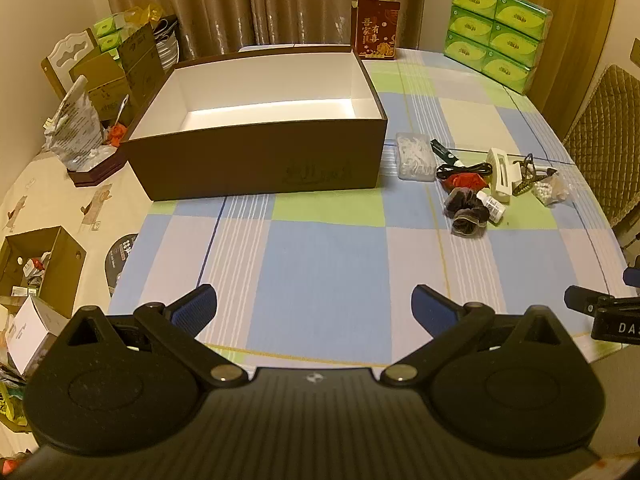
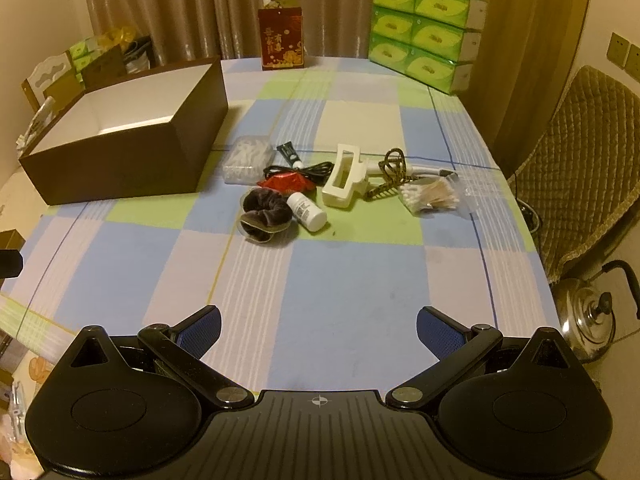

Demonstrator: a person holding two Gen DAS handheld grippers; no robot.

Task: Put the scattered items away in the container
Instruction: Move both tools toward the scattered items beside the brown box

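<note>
A brown box (image 1: 256,160) with a white inside stands empty on the checked tablecloth; it also shows in the right wrist view (image 2: 120,168). To its right lies a heap of small items: a clear pack of floss picks (image 2: 246,158), a black cable (image 2: 300,170), a red wrapper (image 2: 286,183), a dark scrunchie (image 2: 264,216), a white bottle (image 2: 308,210), a white holder (image 2: 344,180) and a bag of cotton swabs (image 2: 430,196). My left gripper (image 1: 314,308) is open and empty over the near cloth. My right gripper (image 2: 318,330) is open and empty, well short of the heap.
A red gift box (image 2: 282,38) and a stack of green tissue packs (image 2: 424,32) stand at the table's far edge. Cartons and bags (image 1: 100,92) crowd the left of the brown box. A quilted chair (image 2: 580,160) and a steel kettle (image 2: 588,320) are on the right.
</note>
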